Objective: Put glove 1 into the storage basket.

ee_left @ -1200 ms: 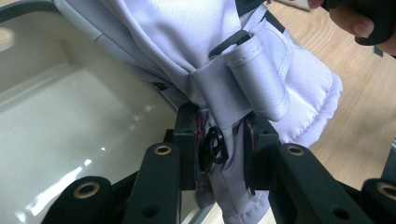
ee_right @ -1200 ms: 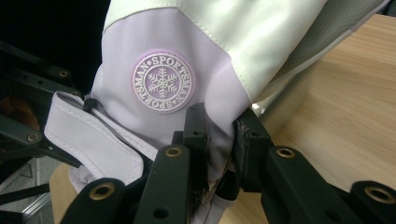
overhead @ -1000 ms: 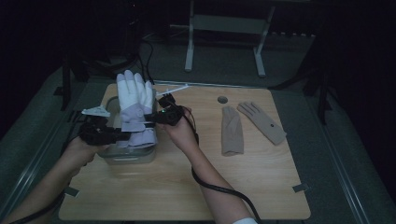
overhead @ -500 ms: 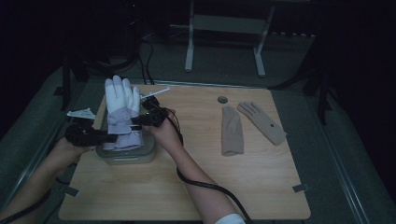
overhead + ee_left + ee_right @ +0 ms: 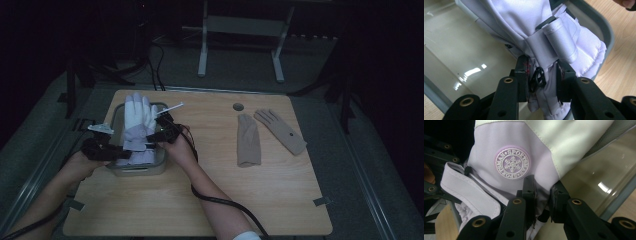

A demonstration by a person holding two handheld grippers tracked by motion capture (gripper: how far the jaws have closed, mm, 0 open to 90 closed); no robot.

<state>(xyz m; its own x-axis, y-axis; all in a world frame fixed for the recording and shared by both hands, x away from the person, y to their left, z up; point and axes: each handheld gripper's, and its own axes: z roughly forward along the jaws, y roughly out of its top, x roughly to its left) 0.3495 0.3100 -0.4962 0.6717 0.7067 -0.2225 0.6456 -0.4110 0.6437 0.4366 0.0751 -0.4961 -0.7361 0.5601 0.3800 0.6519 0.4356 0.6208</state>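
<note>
A white and lilac ski glove (image 5: 137,125) stands fingers-up in a clear tray with a grey rim (image 5: 137,170) at the table's left. My left gripper (image 5: 126,152) grips the cuff from the left. In the left gripper view the jaws (image 5: 544,67) have just been opening slightly, with cuff fabric and a black buckle still pinched between them over the tray floor (image 5: 461,50). My right gripper (image 5: 152,140) holds the cuff from the right. In the right gripper view it (image 5: 542,186) is shut on lilac fabric below the glove's snowflake badge (image 5: 511,163).
Two beige gloves (image 5: 248,140) (image 5: 280,131) lie flat on the right half of the wooden table (image 5: 200,200). A small round hole (image 5: 238,107) sits near the far edge. A white stand (image 5: 240,25) rises behind the table.
Both hands have come down and a little left with the glove, so its cuff now sits inside the tray. The beige gloves have not moved.
</note>
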